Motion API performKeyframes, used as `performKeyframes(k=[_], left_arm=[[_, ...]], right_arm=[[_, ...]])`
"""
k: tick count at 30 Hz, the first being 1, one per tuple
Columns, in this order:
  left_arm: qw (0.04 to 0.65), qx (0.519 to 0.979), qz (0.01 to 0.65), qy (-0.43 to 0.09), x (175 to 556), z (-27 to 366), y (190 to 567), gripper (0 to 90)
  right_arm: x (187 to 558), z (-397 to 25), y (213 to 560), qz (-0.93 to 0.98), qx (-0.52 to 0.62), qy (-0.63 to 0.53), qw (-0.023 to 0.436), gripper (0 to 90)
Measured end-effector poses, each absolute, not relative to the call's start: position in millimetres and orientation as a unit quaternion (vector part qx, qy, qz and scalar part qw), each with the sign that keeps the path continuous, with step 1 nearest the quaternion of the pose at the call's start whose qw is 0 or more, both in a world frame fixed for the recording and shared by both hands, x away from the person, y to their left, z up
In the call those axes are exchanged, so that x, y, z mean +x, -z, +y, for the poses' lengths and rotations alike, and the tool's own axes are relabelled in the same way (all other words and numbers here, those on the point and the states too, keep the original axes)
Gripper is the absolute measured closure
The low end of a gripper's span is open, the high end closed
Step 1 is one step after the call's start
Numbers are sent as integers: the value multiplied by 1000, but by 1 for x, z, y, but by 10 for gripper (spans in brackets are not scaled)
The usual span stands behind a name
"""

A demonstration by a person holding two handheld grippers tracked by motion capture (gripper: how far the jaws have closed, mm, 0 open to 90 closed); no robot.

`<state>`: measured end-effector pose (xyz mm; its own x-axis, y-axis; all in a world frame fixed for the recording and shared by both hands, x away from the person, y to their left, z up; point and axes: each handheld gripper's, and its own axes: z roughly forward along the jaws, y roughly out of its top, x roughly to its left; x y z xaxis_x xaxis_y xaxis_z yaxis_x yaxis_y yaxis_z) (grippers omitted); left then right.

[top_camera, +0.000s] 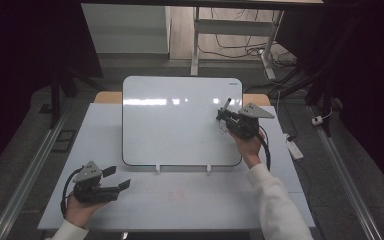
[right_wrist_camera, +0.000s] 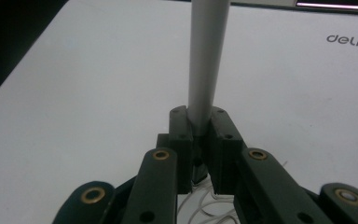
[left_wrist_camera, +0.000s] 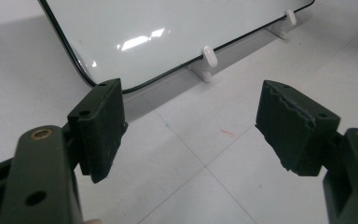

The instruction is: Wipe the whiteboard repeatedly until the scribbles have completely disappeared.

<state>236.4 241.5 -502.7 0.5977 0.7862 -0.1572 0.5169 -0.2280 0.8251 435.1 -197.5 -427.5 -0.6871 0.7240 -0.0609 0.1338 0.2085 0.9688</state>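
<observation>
Over the right edge of the whiteboard (top_camera: 180,120), we hold a grey marker (right_wrist_camera: 207,56) pinched by its lower end in our right gripper (top_camera: 223,116), so it could pivot or slip if pressed hard, while our left gripper (top_camera: 119,178) rests open on the bench (top_camera: 190,200).

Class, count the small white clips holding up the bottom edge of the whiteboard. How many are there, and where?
2. One clip sits left of centre under the whiteboard, the other clip right of centre.
</observation>
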Motion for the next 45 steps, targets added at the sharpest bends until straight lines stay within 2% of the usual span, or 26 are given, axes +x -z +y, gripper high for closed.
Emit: performKeyframes(k=[3, 5, 10, 14, 19, 24, 30, 36, 42, 45], left_arm=[[455, 770, 422, -148, 236, 240, 502, 245], [456, 770, 420, -150, 235, 240, 501, 245], [456, 769, 423, -149, 236, 242, 502, 245], [455, 770, 422, -149, 236, 240, 502, 245], [456, 769, 422, -151, 236, 241, 502, 245], [454, 770, 422, -149, 236, 240, 503, 245], [455, 769, 423, -150, 236, 241, 503, 245], [456, 770, 421, -150, 235, 239, 501, 245], [456, 768, 424, -149, 236, 242, 503, 245], [454, 769, 425, -149, 236, 241, 503, 245]], right_arm=[[441, -205, 420, 714, 311, -559, 285, 812], [445, -210, 419, 703, 326, -569, 275, 811], [429, -198, 431, 744, 285, -549, 254, 812], [435, -208, 426, 722, 306, -557, 274, 812], [430, -202, 433, 736, 288, -558, 253, 812], [434, -210, 428, 724, 300, -558, 271, 811], [421, -205, 440, 753, 271, -547, 246, 812], [442, -224, 423, 707, 317, -567, 279, 811], [423, -211, 441, 749, 273, -554, 240, 812], [426, -215, 437, 742, 279, -553, 255, 812]])
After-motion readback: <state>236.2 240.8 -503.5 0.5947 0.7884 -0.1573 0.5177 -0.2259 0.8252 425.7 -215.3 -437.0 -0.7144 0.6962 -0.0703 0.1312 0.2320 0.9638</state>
